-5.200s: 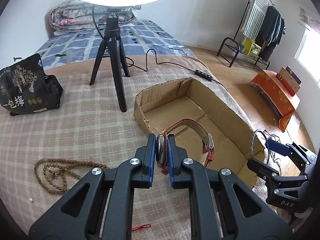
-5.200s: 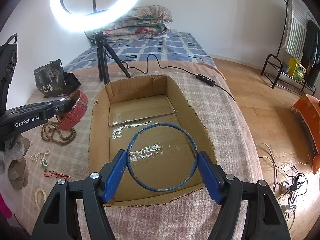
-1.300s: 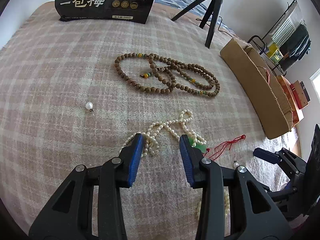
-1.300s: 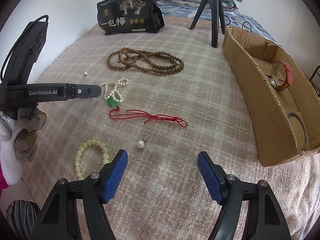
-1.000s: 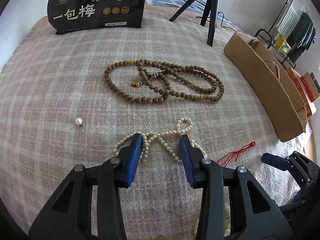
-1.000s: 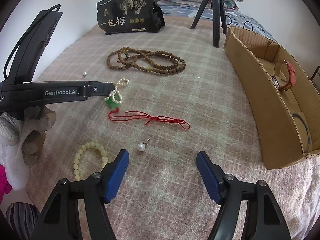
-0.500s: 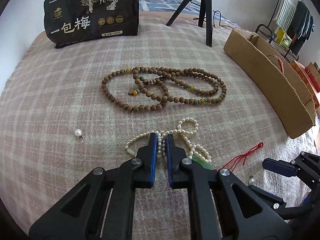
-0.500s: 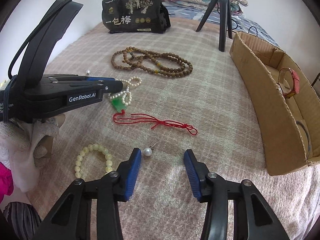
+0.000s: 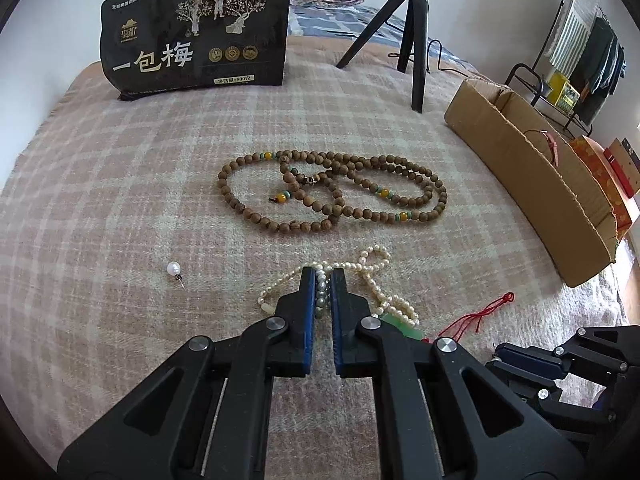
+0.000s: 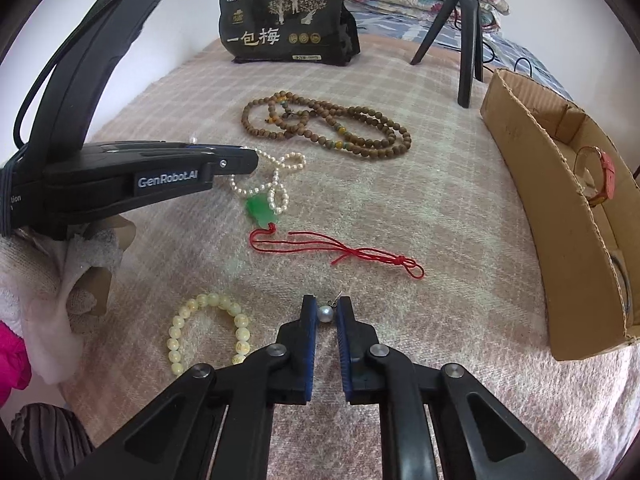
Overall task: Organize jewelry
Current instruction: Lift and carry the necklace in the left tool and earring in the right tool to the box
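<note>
My left gripper [image 9: 322, 276] is shut on the white pearl necklace [image 9: 374, 276], which lies on the plaid blanket; it also shows in the right wrist view [image 10: 276, 184] with its green pendant [image 10: 259, 208] and red cord [image 10: 340, 252]. My right gripper [image 10: 325, 308] is shut on a pearl earring [image 10: 325, 314] at the blanket's near side. A brown wooden bead necklace [image 9: 332, 200] lies further back. A second pearl earring [image 9: 173, 269] lies to the left. A cream bead bracelet [image 10: 208, 332] lies left of the right gripper.
A cardboard box [image 10: 560, 208] stands at the right, holding a red-strap watch [image 10: 604, 176] and a blue bangle [image 10: 624, 284]. A black snack bag [image 9: 196, 32] and a black tripod [image 9: 412, 32] stand at the back. The blanket's edge is near on the left.
Both grippers have closed: the left onto the pearl necklace, the right onto the pearl earring. Earlier the watch and the blue bangle went into the box.
</note>
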{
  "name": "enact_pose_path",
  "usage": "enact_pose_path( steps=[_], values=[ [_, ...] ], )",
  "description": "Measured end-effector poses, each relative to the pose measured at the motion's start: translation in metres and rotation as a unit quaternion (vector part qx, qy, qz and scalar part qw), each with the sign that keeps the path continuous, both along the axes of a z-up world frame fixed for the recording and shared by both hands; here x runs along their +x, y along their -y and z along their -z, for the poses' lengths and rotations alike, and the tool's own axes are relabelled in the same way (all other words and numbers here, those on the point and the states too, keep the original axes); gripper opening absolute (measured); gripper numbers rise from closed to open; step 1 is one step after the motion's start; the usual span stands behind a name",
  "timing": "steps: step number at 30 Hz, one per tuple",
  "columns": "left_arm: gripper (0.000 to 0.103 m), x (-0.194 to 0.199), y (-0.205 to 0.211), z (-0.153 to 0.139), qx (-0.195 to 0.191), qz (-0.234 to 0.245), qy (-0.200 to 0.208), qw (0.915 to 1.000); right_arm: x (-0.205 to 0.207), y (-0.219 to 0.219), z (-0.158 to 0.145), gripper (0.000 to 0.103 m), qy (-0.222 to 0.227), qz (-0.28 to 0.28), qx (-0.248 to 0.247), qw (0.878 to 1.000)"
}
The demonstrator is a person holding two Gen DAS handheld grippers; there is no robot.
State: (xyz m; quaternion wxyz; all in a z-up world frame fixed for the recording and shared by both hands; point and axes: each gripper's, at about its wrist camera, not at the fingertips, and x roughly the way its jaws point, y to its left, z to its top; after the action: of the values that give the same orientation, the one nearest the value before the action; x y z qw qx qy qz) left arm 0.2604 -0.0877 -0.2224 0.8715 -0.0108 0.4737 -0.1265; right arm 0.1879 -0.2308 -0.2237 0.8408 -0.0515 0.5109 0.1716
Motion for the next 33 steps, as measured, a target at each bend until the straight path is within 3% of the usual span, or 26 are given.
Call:
enact_pose_path(
  steps=[33],
  values=[
    [0.005, -0.045, -0.025, -0.107, -0.048, 0.017, 0.076, 0.9958, -0.040, 0.065, -0.079, 0.008, 0.065, 0.067, 0.029, 0.995]
  ],
)
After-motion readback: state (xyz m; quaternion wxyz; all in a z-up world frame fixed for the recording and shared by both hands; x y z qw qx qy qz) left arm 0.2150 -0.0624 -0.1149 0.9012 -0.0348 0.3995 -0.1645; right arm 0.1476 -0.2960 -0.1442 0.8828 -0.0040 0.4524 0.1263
